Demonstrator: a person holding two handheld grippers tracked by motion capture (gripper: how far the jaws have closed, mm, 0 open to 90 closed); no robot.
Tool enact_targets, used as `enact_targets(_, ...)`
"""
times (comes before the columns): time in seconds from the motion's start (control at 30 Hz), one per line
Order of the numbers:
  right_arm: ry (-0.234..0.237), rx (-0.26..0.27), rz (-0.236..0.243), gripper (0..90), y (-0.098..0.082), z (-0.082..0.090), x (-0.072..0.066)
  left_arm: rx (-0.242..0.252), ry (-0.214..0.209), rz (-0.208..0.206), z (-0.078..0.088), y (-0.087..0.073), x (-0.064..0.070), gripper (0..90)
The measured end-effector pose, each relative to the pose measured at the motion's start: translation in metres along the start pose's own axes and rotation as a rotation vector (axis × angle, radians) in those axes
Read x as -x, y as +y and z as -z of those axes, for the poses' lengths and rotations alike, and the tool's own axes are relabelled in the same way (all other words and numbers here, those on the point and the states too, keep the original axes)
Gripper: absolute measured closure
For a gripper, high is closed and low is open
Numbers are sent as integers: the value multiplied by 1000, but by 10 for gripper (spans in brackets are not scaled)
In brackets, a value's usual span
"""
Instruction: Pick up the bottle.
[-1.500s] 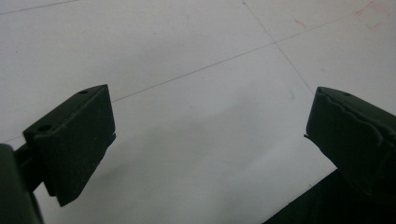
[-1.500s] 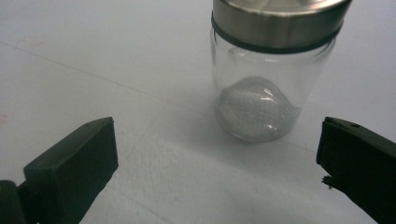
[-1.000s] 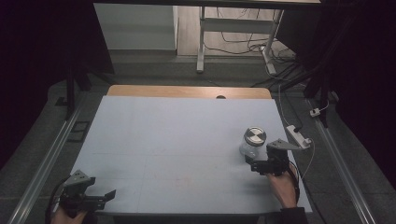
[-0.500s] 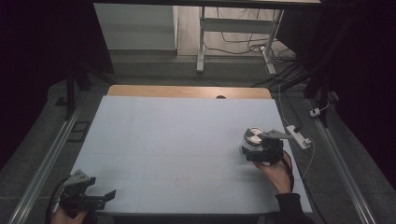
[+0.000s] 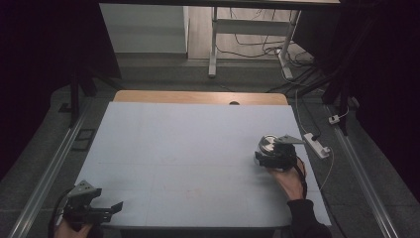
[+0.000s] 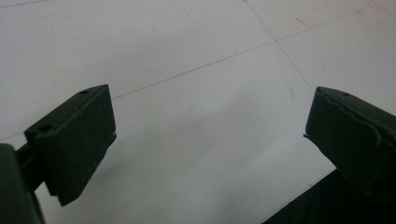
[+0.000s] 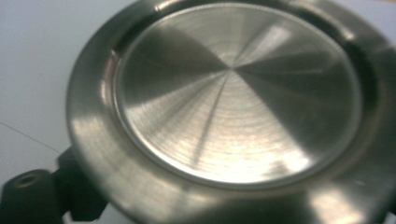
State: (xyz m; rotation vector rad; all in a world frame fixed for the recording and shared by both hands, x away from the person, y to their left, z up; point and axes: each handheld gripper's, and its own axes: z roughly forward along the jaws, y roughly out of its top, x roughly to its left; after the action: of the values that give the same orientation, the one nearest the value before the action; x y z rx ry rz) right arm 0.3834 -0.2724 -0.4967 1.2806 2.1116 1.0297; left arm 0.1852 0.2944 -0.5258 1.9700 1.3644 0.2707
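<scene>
A round container with a brushed steel lid (image 5: pixel 268 143) (image 7: pixel 233 93) stands on the right part of the pale blue table (image 5: pixel 188 139). My right gripper (image 5: pixel 264 154) reaches it from the near side. Its jaws have just been closing with the container between them, and they now press its body under the lid's rim. One black finger (image 7: pixel 79 205) shows below the lid at lower left. My left gripper (image 5: pixel 114 209) (image 6: pixel 210 135) rests at the table's near left corner, open, with bare tabletop between its jaws.
A white power strip (image 5: pixel 317 145) with its cable lies at the table's right edge, close to the container. A wooden strip (image 5: pixel 198 97) with a dark hole (image 5: pixel 234 103) runs along the far edge. Metal rails (image 5: pixel 49 173) flank the table.
My right gripper moved forward and slightly left onto the container, and its jaws closed around it. The left gripper stayed where it was.
</scene>
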Motion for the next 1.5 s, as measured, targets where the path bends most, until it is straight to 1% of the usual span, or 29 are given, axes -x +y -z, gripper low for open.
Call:
enact_targets(0.03, -1, 7, 6, 131, 0, 1, 0, 0, 0, 0, 0, 0, 0, 25)
enact_targets(0.2, 0, 18, 21, 138, -1, 2, 0, -1, 0, 2, 0, 0, 0, 26)
enact_targets(0.47, -4, 23, 20, 140, -2, 3, 0, 0, -4, 5, 0, 0, -1, 27)
enact_targets(0.53, 4, 18, 13, 141, -1, 4, 0, 2, -5, 6, 0, 0, -1, 27)
enact_targets(0.57, 11, 23, 4, 141, 0, 6, -1, 2, -6, 6, 0, 0, -1, 27)
enact_targets(0.63, 11, 25, 7, 141, 1, 8, -2, 3, -6, 7, 1, 0, -1, 27)
enact_targets(0.67, 15, 38, 15, 141, 3, 10, -5, 4, -8, 7, 1, 0, -1, 27)
enact_targets(0.77, 22, 41, 25, 141, 5, 13, -8, 5, -9, 8, 1, 0, -1, 27)
enact_targets(0.93, 53, 57, 56, 141, 10, 19, -21, 7, -11, 9, 1, 0, -2, 28)
enact_targets(0.97, 71, 63, 77, 141, 12, 21, -29, 8, -10, 9, 1, 0, -2, 28)
enact_targets(1.0, 71, 63, 77, 141, 12, 21, -29, 8, -10, 9, 1, 0, -2, 28)
enact_targets(1.17, 116, 73, 120, 141, 16, 24, -48, 11, -13, 13, 2, -1, -2, 28)
enact_targets(1.2, 134, 75, 135, 141, 17, 25, -55, 11, -14, 13, 2, -1, -2, 28)
enact_targets(1.27, 136, 76, 140, 141, 17, 25, -57, 11, -15, 13, 2, -1, -2, 28)
enact_targets(1.4, 171, 80, 151, 141, 19, 25, -70, 11, -16, 13, 2, -1, -2, 28)
enact_targets(1.43, 189, 80, 160, 141, 20, 25, -76, 12, -16, 13, 2, -1, -2, 28)
enact_targets(1.47, 200, 79, 163, 141, 20, 25, -80, 11, -17, 14, 2, -1, -3, 28)
enact_targets(1.5, 200, 79, 163, 141, 20, 25, -80, 12, -16, 13, 2, -1, -3, 28)
